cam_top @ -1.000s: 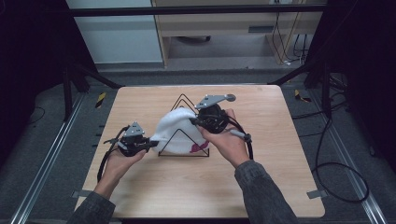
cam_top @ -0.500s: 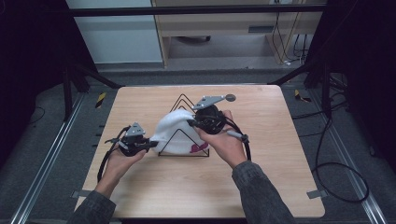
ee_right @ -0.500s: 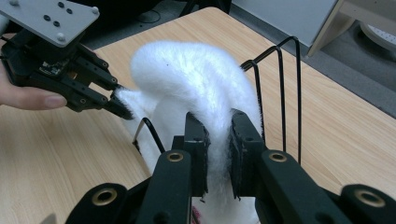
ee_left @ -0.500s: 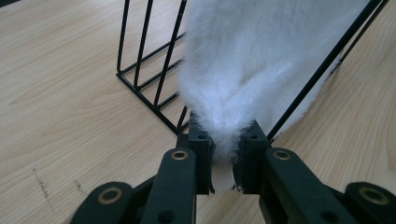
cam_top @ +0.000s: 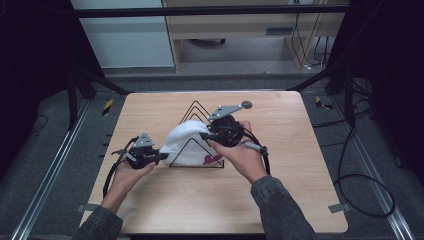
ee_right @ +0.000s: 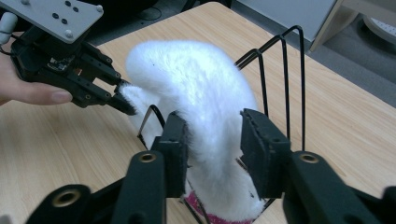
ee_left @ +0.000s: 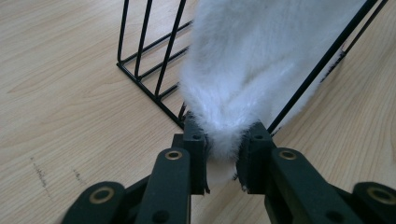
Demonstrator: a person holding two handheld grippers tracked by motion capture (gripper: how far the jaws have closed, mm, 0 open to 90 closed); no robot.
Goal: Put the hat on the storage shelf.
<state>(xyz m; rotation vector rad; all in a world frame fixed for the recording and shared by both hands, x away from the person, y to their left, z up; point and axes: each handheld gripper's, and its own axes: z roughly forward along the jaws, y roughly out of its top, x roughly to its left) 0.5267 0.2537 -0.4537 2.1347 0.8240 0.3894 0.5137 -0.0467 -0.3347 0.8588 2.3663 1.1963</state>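
Note:
A white fluffy cloth item with a pink patch is draped over a black wire rack in the middle of the table. My left gripper is at its left end, shut on the fluffy edge. My right gripper straddles the hump of the cloth from the right. Its jaws have just been opening: the cloth still lies between them, but the right pad stands off it. The right gripper view also shows the left gripper pinching the far tip.
The wooden table has bare room in front and to the right of the rack. Cables trail from both grippers. Dark frame posts and floor cables surround the table, with a shelf unit behind.

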